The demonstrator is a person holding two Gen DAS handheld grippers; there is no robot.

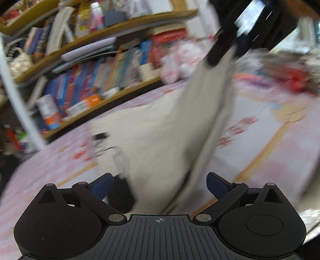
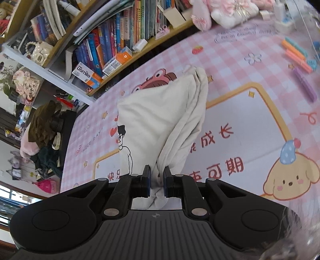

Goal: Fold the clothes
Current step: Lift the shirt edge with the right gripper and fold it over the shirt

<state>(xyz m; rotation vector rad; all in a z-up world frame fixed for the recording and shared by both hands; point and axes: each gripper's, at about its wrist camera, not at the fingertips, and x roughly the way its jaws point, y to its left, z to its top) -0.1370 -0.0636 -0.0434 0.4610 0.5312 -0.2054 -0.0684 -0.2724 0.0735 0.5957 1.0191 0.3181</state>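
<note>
Pinching a bunched handful of cream cloth, the right gripper (image 2: 156, 180) holds a white T-shirt (image 2: 160, 118) up off the desk (image 2: 250, 112), its two fingers pressed together on the gathered fabric. The shirt's far end trails on the pink checked desk mat (image 2: 240, 50), a cartoon figure (image 2: 124, 148) printed on the side toward the desk's left edge. The left gripper (image 1: 159, 186) stands spread and empty, the hanging cloth passing between its blue pads (image 1: 104, 186) without being clamped; its view is badly smeared by motion.

The risk, as it looks from here, is a lopsided fold. The fabric is held at one bunched point rather than along a hem, so layers could slide out of the pinch or the shirt could land twisted. If the spread tool closes on the wrong layer, or misses at this speed, the garment may drop in a heap. A swing toward the desk's far right corner could also sweep the coloured pens (image 2: 298, 56) lying there.

The mat is printed with a yellow puppy (image 2: 290, 180), a frog character and red Chinese lettering. Along the desk's far edge runs a wooden bookshelf (image 2: 112, 40) crammed with books and boxes, with pink plush toys (image 2: 224, 12) at its end. Clothes and clutter pile beyond the left edge.
</note>
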